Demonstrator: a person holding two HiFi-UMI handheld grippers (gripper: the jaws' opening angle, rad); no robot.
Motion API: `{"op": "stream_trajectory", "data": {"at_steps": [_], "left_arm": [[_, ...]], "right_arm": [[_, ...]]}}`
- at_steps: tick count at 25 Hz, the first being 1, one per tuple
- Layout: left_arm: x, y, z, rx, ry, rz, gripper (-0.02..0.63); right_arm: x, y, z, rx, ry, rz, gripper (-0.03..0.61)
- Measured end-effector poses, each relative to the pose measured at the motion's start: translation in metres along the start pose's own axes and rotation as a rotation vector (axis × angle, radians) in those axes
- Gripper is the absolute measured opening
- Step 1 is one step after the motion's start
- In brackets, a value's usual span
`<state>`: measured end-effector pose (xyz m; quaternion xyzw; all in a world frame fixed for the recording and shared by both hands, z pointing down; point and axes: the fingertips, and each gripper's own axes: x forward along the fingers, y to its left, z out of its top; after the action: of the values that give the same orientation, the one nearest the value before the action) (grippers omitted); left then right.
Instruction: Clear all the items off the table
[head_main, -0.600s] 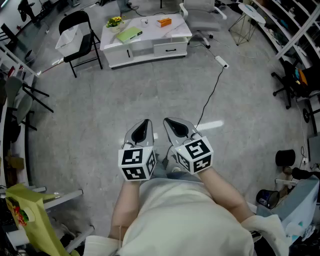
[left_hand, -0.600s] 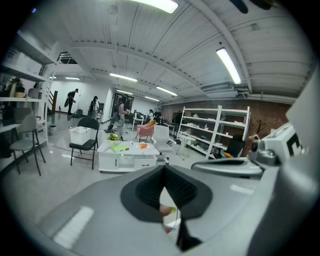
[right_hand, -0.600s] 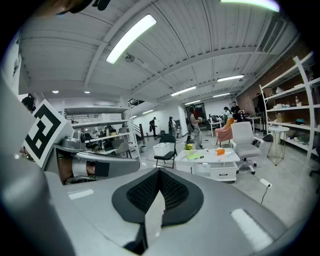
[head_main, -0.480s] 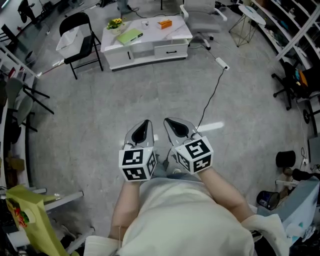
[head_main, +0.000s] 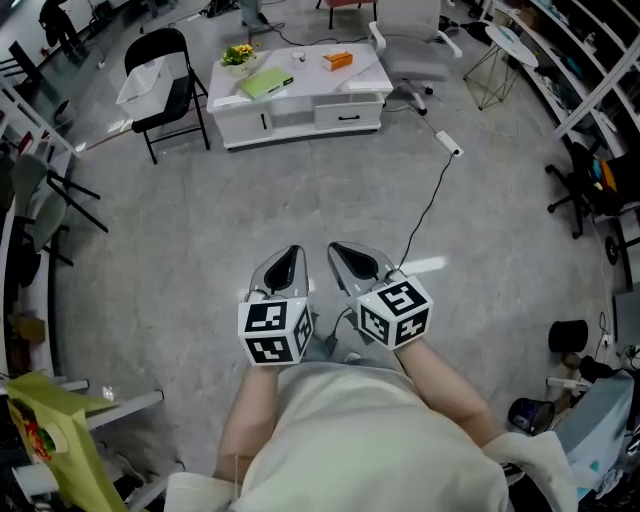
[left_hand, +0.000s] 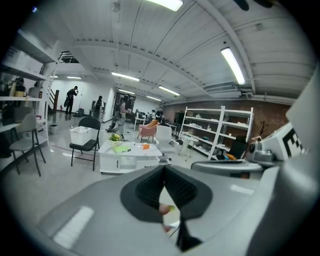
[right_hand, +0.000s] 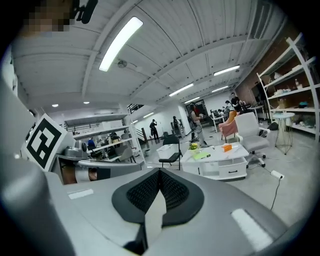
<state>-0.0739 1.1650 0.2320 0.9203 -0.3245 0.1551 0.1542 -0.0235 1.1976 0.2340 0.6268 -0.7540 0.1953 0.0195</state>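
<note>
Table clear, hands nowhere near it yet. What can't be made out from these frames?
- Head view: apart from the orange item, green flat item and yellow flowers, the smaller bits on the white table are too small to identify.
- Drawer contents: hidden by its closed front in every view.
- White bin on the black chair: contents too small to tell.
</note>
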Motion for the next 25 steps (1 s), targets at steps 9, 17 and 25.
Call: {"op": "stream_trajectory", "data": {"at_steps": [9, 17, 25], "left_arm": [[0.033, 0.041, 0.032, 0.001, -0.002, -0.016, 0.009], [0.062, 0.085, 0.054, 0.009, 0.002, -0.038, 0.009], [0.085, 0.12, 0.07, 0.033, 0.011, -0.088, 0.009]], "right_arm": [[0.058, -0.003, 0.028, -0.106, 0.007, 0.0, -0.002], [0.11, -0.006, 0.053, -0.094, -0.029, -0.042, -0.002], [0.157, -0.009, 0.061, -0.015, -0.026, -0.1, -0.002]]}}
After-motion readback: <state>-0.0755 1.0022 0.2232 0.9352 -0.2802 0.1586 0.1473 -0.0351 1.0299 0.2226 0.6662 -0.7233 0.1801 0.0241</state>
